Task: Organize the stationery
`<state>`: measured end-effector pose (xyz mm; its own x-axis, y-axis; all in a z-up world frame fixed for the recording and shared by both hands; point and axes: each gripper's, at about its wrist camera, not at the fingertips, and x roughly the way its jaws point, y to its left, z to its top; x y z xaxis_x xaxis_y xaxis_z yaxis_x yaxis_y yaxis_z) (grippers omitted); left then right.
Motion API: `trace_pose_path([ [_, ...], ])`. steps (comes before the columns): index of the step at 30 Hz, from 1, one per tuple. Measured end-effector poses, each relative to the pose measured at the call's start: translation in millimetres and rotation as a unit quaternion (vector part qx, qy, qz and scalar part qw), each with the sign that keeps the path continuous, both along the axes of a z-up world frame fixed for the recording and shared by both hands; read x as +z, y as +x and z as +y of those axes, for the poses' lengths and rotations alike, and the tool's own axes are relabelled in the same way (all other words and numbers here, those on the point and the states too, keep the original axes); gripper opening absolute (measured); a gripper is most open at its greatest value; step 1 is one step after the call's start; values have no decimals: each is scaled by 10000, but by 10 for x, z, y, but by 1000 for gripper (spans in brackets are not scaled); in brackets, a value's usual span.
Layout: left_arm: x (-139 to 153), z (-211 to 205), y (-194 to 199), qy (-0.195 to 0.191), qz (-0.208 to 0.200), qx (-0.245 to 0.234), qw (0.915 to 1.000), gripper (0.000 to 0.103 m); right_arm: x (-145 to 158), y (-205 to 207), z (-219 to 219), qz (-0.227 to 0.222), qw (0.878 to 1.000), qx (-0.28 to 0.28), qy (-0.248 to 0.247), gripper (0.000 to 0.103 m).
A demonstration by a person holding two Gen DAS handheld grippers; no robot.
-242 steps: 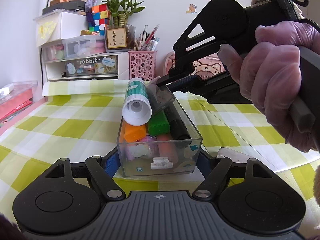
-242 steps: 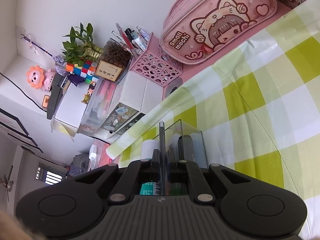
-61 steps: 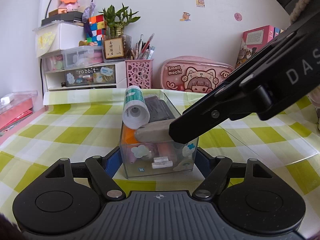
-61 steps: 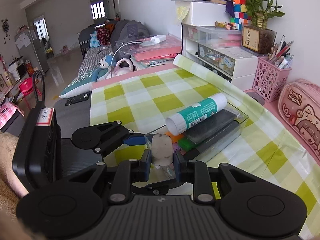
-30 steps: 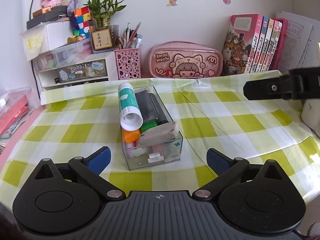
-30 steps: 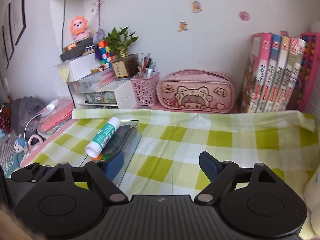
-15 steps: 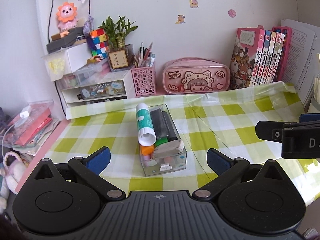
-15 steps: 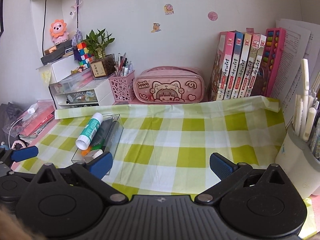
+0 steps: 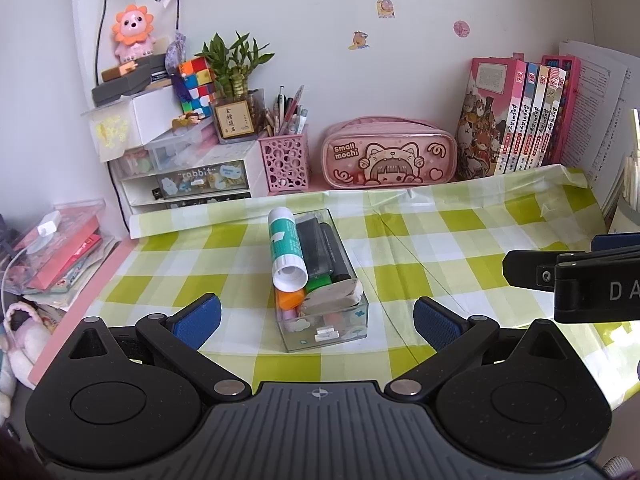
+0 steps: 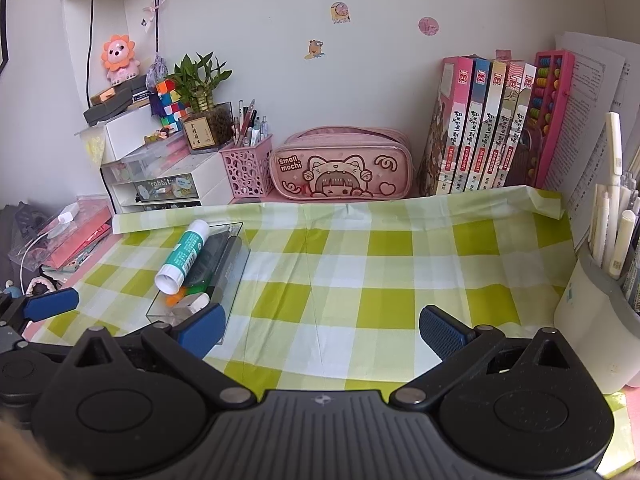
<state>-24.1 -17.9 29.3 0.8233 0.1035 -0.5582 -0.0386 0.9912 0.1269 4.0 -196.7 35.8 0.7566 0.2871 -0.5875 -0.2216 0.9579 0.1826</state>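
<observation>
**Eraser dropped in the box, both grippers backing away empty**

I am holding my left gripper (image 9: 316, 318) and my right gripper (image 10: 320, 330) back over the desk (image 10: 384, 276), and both sets of jaws are standing wide apart with nothing between them. A couple of seconds ago my right jaws were clamped on the pale eraser (image 9: 330, 298) above the clear box (image 9: 320, 332); now that eraser is lying across the near end of the box, on top of the other pieces, and my right jaws are finishing their spread. A second ago both cameras were sitting closer to the box; now it is looking smaller, so I am pulling away. I am judging that this placing step is over and the sorting is close to done, since no loose stationery is showing on the checked cloth.

The glue stick (image 9: 285, 248) is resting tilted on the pile, sticking out above the rim, with the dark markers beside it. The orange, green and pink pieces underneath are mostly covered, so I am not able to name them. In the left view my right gripper is cut off at the edge. In the right view my own finger is covering the box's near corner.
</observation>
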Motion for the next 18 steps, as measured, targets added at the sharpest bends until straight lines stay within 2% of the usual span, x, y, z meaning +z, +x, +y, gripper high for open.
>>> trace_pose_path([
  [18, -4, -3, -3, -17, -4, -3, 10000, 98, -10, -5, 34, 7, 9999, 93, -60, 103],
])
